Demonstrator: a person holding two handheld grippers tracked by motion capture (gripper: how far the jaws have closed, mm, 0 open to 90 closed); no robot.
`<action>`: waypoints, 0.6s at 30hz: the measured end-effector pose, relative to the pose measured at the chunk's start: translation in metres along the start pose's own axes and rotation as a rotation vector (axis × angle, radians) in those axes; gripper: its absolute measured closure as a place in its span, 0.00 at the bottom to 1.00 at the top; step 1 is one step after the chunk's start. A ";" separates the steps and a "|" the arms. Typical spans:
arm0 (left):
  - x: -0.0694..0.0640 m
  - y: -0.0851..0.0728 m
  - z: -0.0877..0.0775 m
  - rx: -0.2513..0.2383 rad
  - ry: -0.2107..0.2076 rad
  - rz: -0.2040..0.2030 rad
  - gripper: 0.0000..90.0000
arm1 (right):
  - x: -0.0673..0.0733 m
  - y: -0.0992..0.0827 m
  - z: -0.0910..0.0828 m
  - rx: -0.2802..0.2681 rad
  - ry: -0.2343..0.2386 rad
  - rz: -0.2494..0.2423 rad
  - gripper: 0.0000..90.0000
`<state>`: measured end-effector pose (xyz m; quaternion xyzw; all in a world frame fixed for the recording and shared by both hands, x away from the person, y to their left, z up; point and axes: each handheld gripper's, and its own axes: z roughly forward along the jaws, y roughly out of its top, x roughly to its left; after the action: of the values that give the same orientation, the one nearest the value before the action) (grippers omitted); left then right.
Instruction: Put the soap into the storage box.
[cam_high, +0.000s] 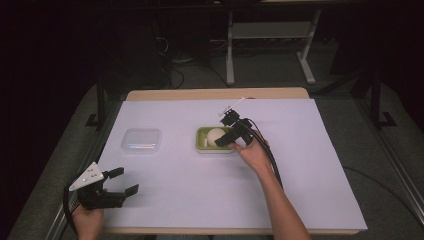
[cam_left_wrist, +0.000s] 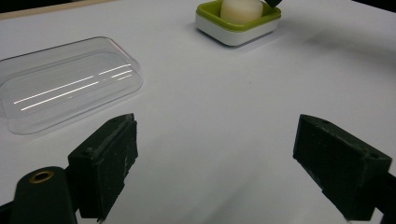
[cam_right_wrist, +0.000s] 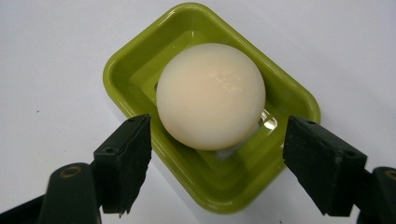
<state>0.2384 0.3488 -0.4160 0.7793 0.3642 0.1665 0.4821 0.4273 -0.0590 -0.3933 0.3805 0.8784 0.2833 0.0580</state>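
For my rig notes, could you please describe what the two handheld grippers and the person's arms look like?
Both grippers are black with two blocky, matte jaws. The left gripper carries a grey three-cornered plate with small dots on top. The right gripper trails black cables along the forearm. Brass-coloured eyelets sit at the jaw bases. No sleeves are visible.

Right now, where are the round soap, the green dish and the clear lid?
round soap (cam_right_wrist: 211, 95), right gripper view, top of its dome.
green dish (cam_right_wrist: 299, 100), right gripper view, its rim.
clear lid (cam_left_wrist: 65, 84), left gripper view, its flat top.

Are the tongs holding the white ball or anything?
No, nothing is held. The right tongs are open, jaws on either side of the white ball in the green dish, not touching it. The left tongs are open over bare table.
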 end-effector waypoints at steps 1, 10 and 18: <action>0.000 0.000 0.000 0.000 0.000 0.000 0.15 | 0.000 -0.001 -0.001 -0.001 0.000 0.002 0.26; -0.001 0.000 0.000 0.002 0.001 0.000 0.15 | -0.005 -0.014 -0.010 -0.010 0.022 0.005 0.26; 0.000 0.000 0.000 0.001 0.003 0.005 0.15 | -0.007 -0.026 -0.019 -0.022 0.027 0.006 0.26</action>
<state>0.2384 0.3487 -0.4159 0.7802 0.3629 0.1687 0.4807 0.4092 -0.0866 -0.3929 0.3785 0.8748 0.2984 0.0493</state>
